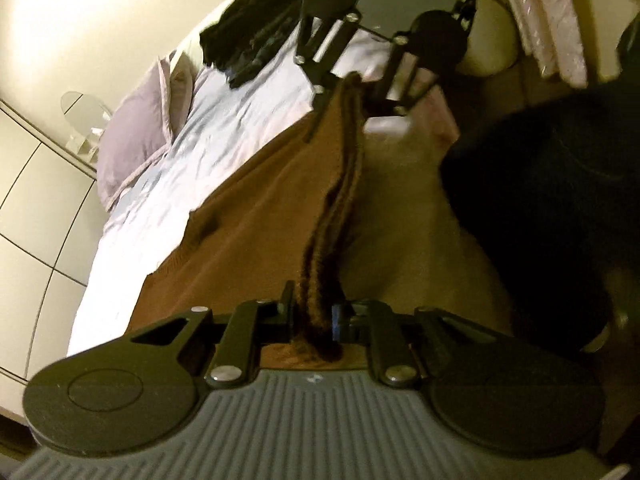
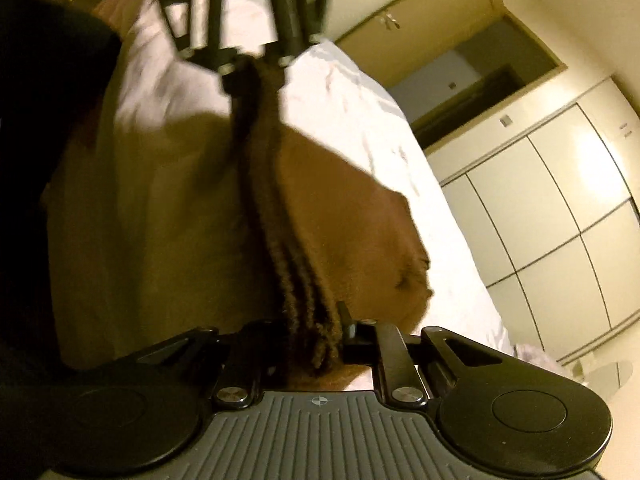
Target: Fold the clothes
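Note:
A brown knitted garment (image 1: 256,236) hangs stretched between my two grippers above a bed. My left gripper (image 1: 316,320) is shut on one end of its bunched ribbed edge (image 1: 336,216). The right gripper (image 1: 352,80) shows in the left wrist view at the far end of that edge, shut on it. In the right wrist view my right gripper (image 2: 316,332) is shut on the same garment (image 2: 340,216), and the left gripper (image 2: 248,68) holds the far end. The cloth drapes down on both sides of the taut edge.
The bed (image 1: 224,132) has a pale sheet, a lilac pillow (image 1: 136,140) and a pile of dark clothes (image 1: 248,36). A person in dark clothing (image 1: 552,208) stands close on one side. White wardrobe doors (image 2: 552,208) line the wall.

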A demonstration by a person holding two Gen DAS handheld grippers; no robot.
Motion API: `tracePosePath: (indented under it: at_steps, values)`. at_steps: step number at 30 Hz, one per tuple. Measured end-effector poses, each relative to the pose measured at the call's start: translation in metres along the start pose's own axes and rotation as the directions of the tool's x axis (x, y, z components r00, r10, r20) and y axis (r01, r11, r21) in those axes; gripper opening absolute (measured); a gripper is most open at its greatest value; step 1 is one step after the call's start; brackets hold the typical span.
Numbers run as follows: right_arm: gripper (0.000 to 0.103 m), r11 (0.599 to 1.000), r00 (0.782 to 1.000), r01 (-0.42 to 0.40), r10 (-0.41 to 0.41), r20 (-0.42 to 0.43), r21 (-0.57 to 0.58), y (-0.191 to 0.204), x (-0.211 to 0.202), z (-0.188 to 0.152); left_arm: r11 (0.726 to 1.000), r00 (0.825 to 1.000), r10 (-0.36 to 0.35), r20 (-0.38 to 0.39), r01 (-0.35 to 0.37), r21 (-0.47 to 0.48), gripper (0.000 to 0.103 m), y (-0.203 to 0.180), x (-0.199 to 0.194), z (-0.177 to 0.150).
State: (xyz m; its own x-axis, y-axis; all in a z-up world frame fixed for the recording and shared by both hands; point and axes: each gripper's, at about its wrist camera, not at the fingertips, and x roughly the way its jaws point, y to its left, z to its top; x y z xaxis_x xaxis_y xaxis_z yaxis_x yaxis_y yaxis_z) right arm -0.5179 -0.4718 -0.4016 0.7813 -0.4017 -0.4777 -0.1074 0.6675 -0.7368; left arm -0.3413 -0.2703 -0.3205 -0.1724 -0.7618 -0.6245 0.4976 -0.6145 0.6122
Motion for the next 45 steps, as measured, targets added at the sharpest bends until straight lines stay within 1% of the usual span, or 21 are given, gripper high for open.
tracePosePath:
  at_steps: [3,7,10,13,16,19,23,26,28,30,31,32,33,34,37,39,41,42,43,44,45]
  values:
    - [0.012,1.000,1.000,-0.003,0.003,0.012,0.011,-0.007,-0.039,0.013,0.996,0.996,-0.055,0.069,0.060,-0.072,0.012,0.002,-0.042,0.012]
    - [0.012,0.997,0.998,-0.055,0.054,0.018,0.052,-0.013,-0.101,0.035,0.975,0.977,-0.134,0.165,0.160,-0.155,0.012,0.005,-0.099,0.030]
    - [0.012,0.990,0.997,-0.071,0.067,0.033,0.122,-0.032,-0.127,0.047,0.963,0.973,-0.113,0.199,0.157,-0.219,0.013,0.022,-0.116,0.037]
    - [0.012,0.985,0.998,-0.050,0.043,0.047,0.163,-0.061,-0.119,0.056,0.947,0.978,-0.051,0.202,0.111,-0.300,0.013,0.060,-0.115,0.037]
    - [0.012,0.979,0.997,-0.045,0.033,0.063,0.200,-0.102,-0.086,0.065,0.921,0.984,0.000,0.176,0.069,-0.383,0.014,0.110,-0.094,0.035]
    - [0.012,0.966,0.996,-0.074,0.058,0.068,0.247,-0.147,-0.032,0.076,0.872,0.990,0.017,0.140,0.054,-0.486,0.015,0.165,-0.059,0.020]
    - [0.013,0.939,0.992,-0.125,0.121,0.033,0.319,-0.200,0.057,0.073,0.809,0.995,0.015,0.097,0.045,-0.587,0.015,0.224,0.007,-0.011]
    - [0.014,0.900,0.980,-0.184,0.197,0.009,0.396,-0.223,0.132,0.064,0.761,0.998,-0.019,0.058,0.052,-0.646,0.015,0.252,0.062,-0.040]
    - [0.014,0.850,0.964,-0.230,0.266,-0.009,0.474,-0.231,0.178,0.050,0.728,0.997,-0.067,0.032,0.071,-0.682,0.015,0.262,0.100,-0.061]
    - [0.014,0.798,0.940,-0.274,0.339,-0.024,0.537,-0.231,0.212,0.036,0.703,0.992,-0.124,0.016,0.100,-0.704,0.015,0.260,0.129,-0.078]
    - [0.014,0.781,0.928,-0.291,0.370,-0.035,0.552,-0.227,0.224,0.033,0.697,0.988,-0.155,0.011,0.117,-0.707,0.015,0.256,0.141,-0.085]
    - [0.014,0.764,0.915,-0.307,0.401,-0.044,0.567,-0.224,0.236,0.030,0.704,0.984,-0.176,0.005,0.129,-0.699,0.015,0.249,0.149,-0.090]
    - [0.014,0.754,0.905,-0.322,0.423,-0.049,0.572,-0.220,0.244,0.028,0.714,0.984,-0.179,0.005,0.134,-0.688,0.015,0.247,0.153,-0.093]
    - [0.014,0.754,0.901,-0.332,0.432,-0.047,0.567,-0.216,0.247,0.028,0.716,0.985,-0.172,0.016,0.136,-0.685,0.015,0.246,0.155,-0.096]
    - [0.014,0.734,0.911,-0.337,0.412,0.008,0.590,-0.231,0.248,0.024,0.685,0.990,-0.131,0.053,0.129,-0.717,0.015,0.253,0.146,-0.102]
    - [0.014,0.708,0.920,-0.331,0.390,0.046,0.624,-0.244,0.248,0.021,0.675,0.994,-0.095,0.050,0.101,-0.730,0.015,0.267,0.145,-0.107]
    - [0.014,0.702,0.925,-0.321,0.377,0.051,0.636,-0.252,0.262,0.023,0.661,0.996,-0.084,0.033,0.081,-0.746,0.015,0.278,0.153,-0.113]
    - [0.014,0.696,0.923,-0.320,0.382,0.046,0.643,-0.254,0.272,0.024,0.651,0.996,-0.092,0.017,0.073,-0.756,0.016,0.283,0.161,-0.117]
    - [0.014,0.680,0.916,-0.323,0.400,0.036,0.659,-0.254,0.282,0.022,0.635,0.993,-0.120,-0.014,0.066,-0.770,0.020,0.285,0.172,-0.122]
    - [0.017,0.655,0.904,-0.327,0.427,0.024,0.681,-0.254,0.290,0.020,0.620,0.989,-0.142,-0.043,0.055,-0.783,0.024,0.287,0.181,-0.127]
    - [0.023,0.633,0.897,-0.322,0.442,0.013,0.704,-0.253,0.299,0.019,0.606,0.989,-0.131,-0.062,0.030,-0.795,0.030,0.288,0.183,-0.130]
